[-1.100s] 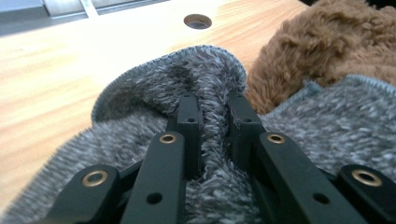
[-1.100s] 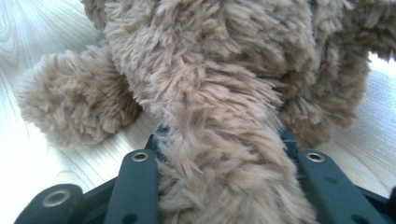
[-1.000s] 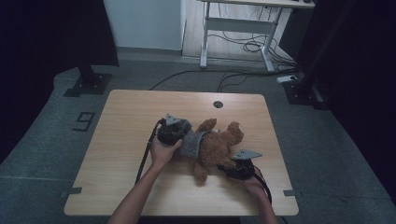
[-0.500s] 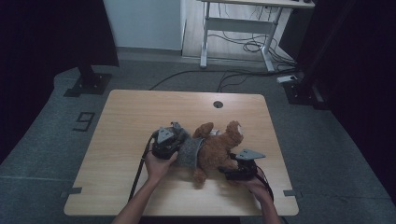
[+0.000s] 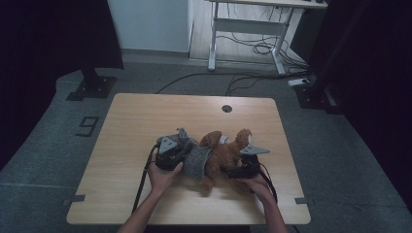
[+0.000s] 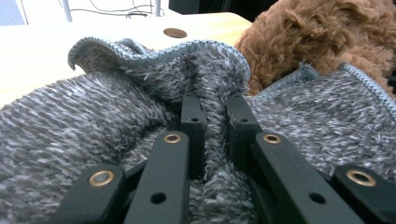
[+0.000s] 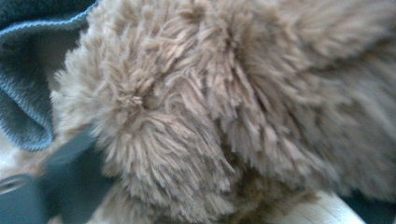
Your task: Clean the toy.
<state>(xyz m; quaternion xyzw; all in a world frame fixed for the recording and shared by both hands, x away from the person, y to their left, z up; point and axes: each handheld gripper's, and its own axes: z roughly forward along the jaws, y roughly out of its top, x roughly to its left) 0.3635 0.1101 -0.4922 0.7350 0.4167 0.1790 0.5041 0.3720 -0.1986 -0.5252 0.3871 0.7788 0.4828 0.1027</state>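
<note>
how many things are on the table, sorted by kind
brown plush toy: 1
grey knit garment on the toy: 1
handheld grippers: 2, the left gripper and the right gripper
total: 4

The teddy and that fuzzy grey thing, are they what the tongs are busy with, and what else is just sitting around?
Part of the job:
- brown teddy
- grey knitted garment on it
- left tongs, pinching the garment
- right tongs, at the teddy

Just lying about:
- wooden table
- white desk behind
- cables on the floor
</note>
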